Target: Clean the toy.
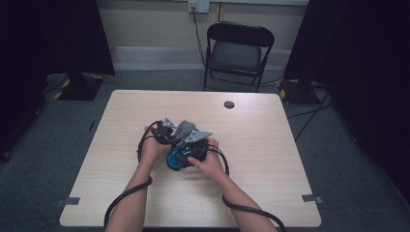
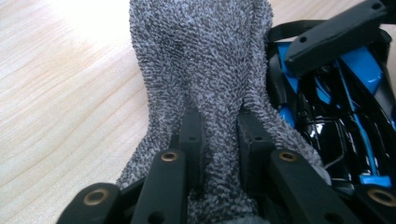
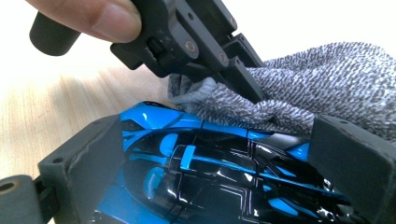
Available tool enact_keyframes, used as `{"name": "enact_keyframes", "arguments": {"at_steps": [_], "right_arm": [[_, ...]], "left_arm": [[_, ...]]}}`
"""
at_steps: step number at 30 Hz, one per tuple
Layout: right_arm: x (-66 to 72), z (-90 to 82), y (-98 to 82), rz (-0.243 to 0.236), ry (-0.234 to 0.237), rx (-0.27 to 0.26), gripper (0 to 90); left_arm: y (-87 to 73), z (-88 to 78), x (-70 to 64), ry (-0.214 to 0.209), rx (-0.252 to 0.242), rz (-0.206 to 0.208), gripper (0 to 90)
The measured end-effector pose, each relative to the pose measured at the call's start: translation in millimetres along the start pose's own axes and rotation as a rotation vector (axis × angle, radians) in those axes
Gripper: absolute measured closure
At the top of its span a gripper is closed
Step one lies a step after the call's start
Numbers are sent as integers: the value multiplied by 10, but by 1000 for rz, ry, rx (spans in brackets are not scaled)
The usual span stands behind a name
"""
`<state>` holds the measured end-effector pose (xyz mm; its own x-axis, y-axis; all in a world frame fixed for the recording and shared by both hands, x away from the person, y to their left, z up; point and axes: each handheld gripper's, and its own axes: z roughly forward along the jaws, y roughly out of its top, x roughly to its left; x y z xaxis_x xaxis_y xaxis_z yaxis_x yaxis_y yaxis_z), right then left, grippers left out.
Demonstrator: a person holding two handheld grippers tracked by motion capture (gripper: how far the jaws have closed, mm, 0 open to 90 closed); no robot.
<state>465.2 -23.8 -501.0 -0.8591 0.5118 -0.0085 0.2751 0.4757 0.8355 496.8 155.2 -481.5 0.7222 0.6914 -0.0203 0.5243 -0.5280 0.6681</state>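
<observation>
The right gripper [image 3: 205,154] is squeezing a shiny blue and black toy car [image 3: 210,182], one jaw on each side of it. The car sits on the table [image 1: 261,145], right in front of the person's right hand [image 1: 209,163]. Just past the car, the left gripper [image 2: 218,135] has its jaws pinched tight on a fuzzy grey cloth [image 2: 205,65]. The cloth lies against the car's far side, touching it. The left hand [image 1: 153,147] holds that gripper right next to the right one. Far behind the table stands a black chair [image 1: 238,50].
</observation>
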Motion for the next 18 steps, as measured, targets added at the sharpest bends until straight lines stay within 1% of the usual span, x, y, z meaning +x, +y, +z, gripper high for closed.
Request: {"name": "enact_keyframes", "arguments": {"at_steps": [3,5,6,7,9,10,13,16,18], "right_arm": [[-1,0,0,0,1,-1,30],[-1,1,1,0,1,-1,30],[0,0,0,0,1,-1,30],[1,1,1,1,1,0,30],[1,0,0,0,1,0,30],[0,0,0,0,2,-1,30],[0,0,0,0,2,0,30],[1,1,0,0,3,-1,31],[0,0,1,0,3,0,30]], "left_arm": [[-21,-35,-8,-11,4,11,773],[-53,-50,-14,-17,-11,13,773],[-67,-63,-12,-22,-12,20,773],[-83,-68,-17,-20,-22,19,774],[-98,-95,-19,-23,-20,26,774],[-102,-107,-18,-20,-18,35,775],[-136,-153,-23,-25,-16,36,776],[-174,-198,-19,-20,-14,39,777],[-202,-231,-17,-21,-8,33,777]]}}
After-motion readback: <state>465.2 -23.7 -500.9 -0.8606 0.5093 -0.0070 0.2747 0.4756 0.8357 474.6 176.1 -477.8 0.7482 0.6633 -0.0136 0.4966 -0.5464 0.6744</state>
